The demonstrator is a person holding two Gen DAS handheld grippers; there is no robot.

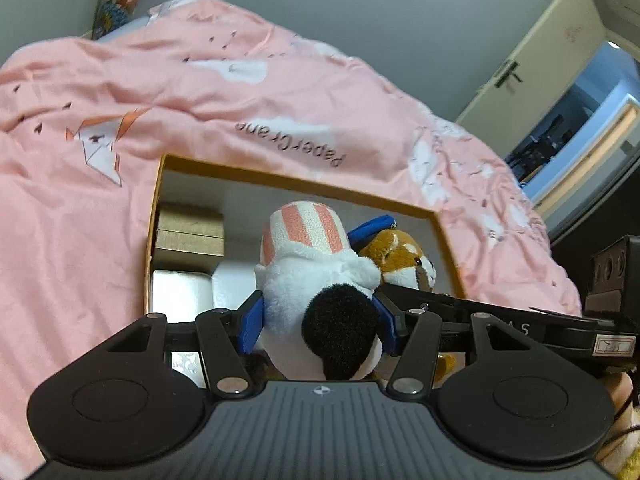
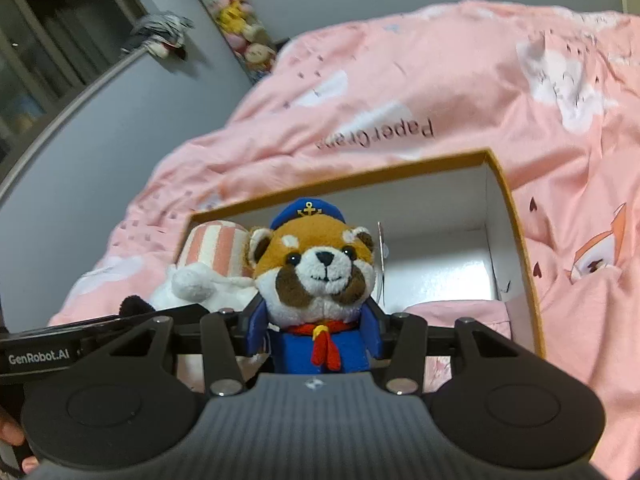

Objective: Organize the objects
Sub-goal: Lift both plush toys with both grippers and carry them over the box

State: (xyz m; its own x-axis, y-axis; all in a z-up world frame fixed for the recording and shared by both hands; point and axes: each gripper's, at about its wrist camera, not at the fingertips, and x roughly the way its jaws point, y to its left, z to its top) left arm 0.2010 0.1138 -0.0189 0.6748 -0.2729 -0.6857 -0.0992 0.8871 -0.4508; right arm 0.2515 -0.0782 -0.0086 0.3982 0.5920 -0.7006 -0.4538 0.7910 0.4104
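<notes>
My left gripper [image 1: 320,320] is shut on a white plush toy [image 1: 316,280] with a black patch and a pink-and-white striped hat, held over an open orange-rimmed box [image 1: 280,178] on the bed. My right gripper [image 2: 314,328] is shut on a red panda plush [image 2: 316,272] in a blue sailor cap and suit, held over the same box [image 2: 516,216]. The two toys sit side by side, touching; the panda [image 1: 404,258] shows right of the white plush, and the white plush [image 2: 208,268] left of the panda.
Inside the box lie gold-brown small boxes [image 1: 190,236], a white box [image 1: 180,292] and a pink cloth [image 2: 460,312]. A pink quilt [image 1: 200,92] surrounds the box. A hanging bag of plush toys [image 2: 240,20] is on the wall; a door [image 1: 532,64] stands at right.
</notes>
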